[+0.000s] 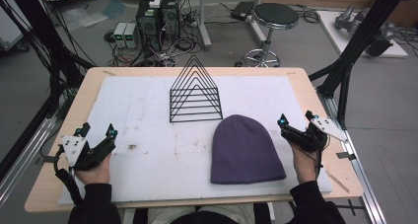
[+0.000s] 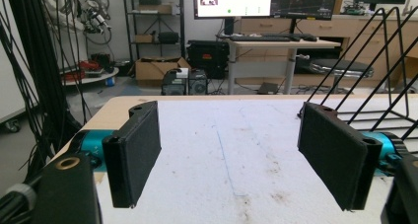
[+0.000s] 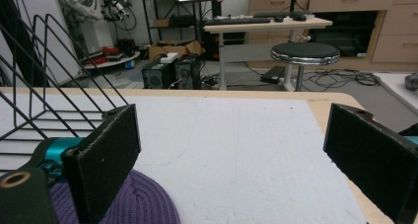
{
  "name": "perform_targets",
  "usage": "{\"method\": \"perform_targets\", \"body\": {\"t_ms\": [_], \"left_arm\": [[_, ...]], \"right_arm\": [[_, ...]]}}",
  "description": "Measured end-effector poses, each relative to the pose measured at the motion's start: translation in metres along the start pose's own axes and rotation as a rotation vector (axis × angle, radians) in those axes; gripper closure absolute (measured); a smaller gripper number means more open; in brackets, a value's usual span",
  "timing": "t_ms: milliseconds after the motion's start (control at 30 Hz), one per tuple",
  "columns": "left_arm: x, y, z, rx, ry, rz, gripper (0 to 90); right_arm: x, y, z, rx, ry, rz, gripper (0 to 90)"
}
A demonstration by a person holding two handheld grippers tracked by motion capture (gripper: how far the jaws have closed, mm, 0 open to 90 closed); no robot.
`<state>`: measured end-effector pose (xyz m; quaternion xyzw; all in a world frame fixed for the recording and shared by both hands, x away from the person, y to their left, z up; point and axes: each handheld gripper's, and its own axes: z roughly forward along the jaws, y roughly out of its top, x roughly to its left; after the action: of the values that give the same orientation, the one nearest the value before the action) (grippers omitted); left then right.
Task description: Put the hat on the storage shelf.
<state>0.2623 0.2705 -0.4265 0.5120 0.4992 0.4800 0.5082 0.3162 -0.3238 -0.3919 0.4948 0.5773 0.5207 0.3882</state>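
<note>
Beanie (image 1: 247, 150) whole from high view (crown beside right gripper (image 3: 236, 160)); both grippers wide, left gripper (image 2: 231, 160) empty.

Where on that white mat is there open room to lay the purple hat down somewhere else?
The widest bare patch lies between the left tongs and the purple hat, in front of the wire rack. Another runs left of the rack. It is tighter between the hat and the right tongs.

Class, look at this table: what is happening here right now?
A person sits at a table with a gripper in each hand. The left gripper and right gripper are both open and rest apart at the sides, holding nothing. A purple hat lies flat beside the right one, in front of a black wire rack.
</note>
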Motion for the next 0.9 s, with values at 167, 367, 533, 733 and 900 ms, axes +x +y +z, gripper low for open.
{"method": "perform_targets", "body": {"t_ms": [167, 367, 533, 733, 900], "left_arm": [[0.0, 0.0, 0.0, 0.006, 0.001, 0.0, 23.8], [0.0, -0.001, 0.001, 0.009, 0.003, -0.002, 23.5], [0.0, -0.001, 0.001, 0.013, -0.003, 0.001, 23.5], [0.0, -0.001, 0.001, 0.014, -0.002, -0.001, 23.4], [0.0, -0.001, 0.002, 0.015, -0.004, 0.0, 23.5]], "right_arm": [[0.002, 0.006, 0.005, 0.021, 0.018, -0.008, 6.3], [0.003, 0.015, 0.01, 0.042, 0.04, -0.041, 6.4], [0.005, 0.021, 0.016, 0.082, 0.074, -0.08, 6.4], [0.006, 0.029, 0.027, 0.139, 0.146, -0.131, 6.4], [0.008, 0.033, 0.04, 0.21, 0.206, -0.149, 6.4]]}}
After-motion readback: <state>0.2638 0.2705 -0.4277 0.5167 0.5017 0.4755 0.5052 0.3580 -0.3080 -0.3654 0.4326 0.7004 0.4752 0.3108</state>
